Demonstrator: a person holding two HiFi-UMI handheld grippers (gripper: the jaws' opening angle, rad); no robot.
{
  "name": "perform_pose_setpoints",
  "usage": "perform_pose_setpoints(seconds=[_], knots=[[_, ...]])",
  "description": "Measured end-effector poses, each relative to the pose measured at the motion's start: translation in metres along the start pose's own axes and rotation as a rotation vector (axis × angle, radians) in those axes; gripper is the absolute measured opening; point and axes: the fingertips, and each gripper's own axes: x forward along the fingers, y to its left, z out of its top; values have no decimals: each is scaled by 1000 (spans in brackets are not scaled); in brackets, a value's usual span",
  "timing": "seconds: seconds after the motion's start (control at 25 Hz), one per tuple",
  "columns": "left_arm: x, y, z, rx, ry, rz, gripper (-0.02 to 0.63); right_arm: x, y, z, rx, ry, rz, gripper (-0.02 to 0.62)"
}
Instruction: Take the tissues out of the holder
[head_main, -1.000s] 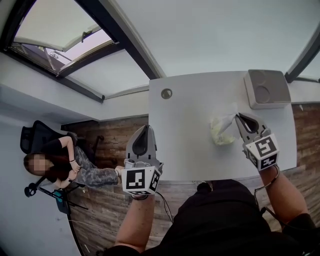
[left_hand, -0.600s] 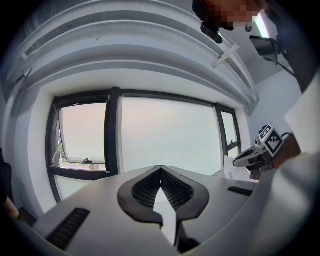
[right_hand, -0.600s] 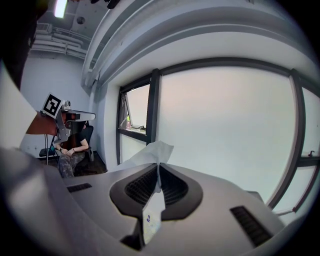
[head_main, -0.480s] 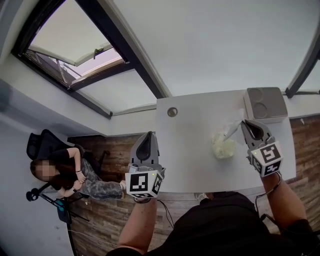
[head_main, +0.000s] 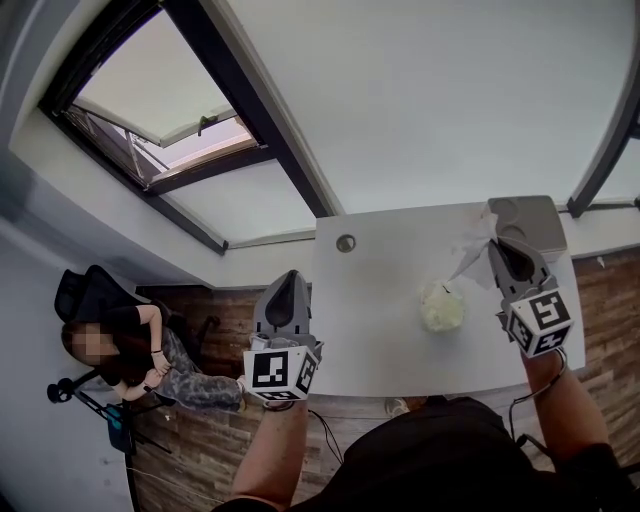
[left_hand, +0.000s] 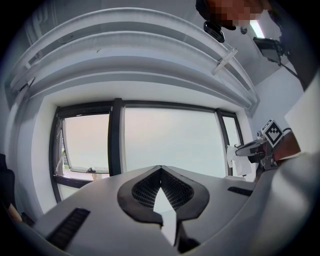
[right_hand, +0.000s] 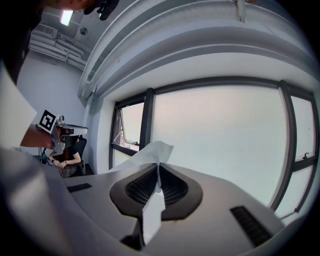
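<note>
A pale yellow-green tissue holder (head_main: 442, 308) sits on the white table (head_main: 375, 335), right of centre. A white tissue (head_main: 472, 256) stretches up from it to my right gripper (head_main: 494, 240), which is shut on its upper end. In the right gripper view the tissue (right_hand: 150, 151) sticks out past the closed jaws of the right gripper (right_hand: 159, 165). My left gripper (head_main: 289, 276) hovers at the table's left edge, apart from the holder. Its jaws meet at the tips in the left gripper view (left_hand: 160, 169). A pale sliver shows in the seam behind them; what it is I cannot tell.
A grey box (head_main: 532, 216) stands at the table's far right corner, just behind the right gripper. A round grommet (head_main: 346, 243) lies near the far left edge. A person (head_main: 150, 350) sits on a chair on the wooden floor at the left.
Both grippers have risen. The right one has drawn the tissue higher and longer out of the holder, toward the grey box.
</note>
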Motion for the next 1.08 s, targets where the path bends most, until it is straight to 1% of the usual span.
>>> perform_pose_setpoints(seconds=[0.12,0.28,0.48,1.08], knots=[[-2,-1,4,-7,-6,0,5,-3,-2,7,-17,-7,-7,14],[-2,-3,2,-18,-6,-1,5,-5,-4,6,-22,-6,-13,14],[-1,-12,-5,-30,13,-17,5,-7,-3,6,-21,-9,-7,14],[7,-23,-12,-15,43,-47,5,-4,-3,7,-1,-30,3,14]])
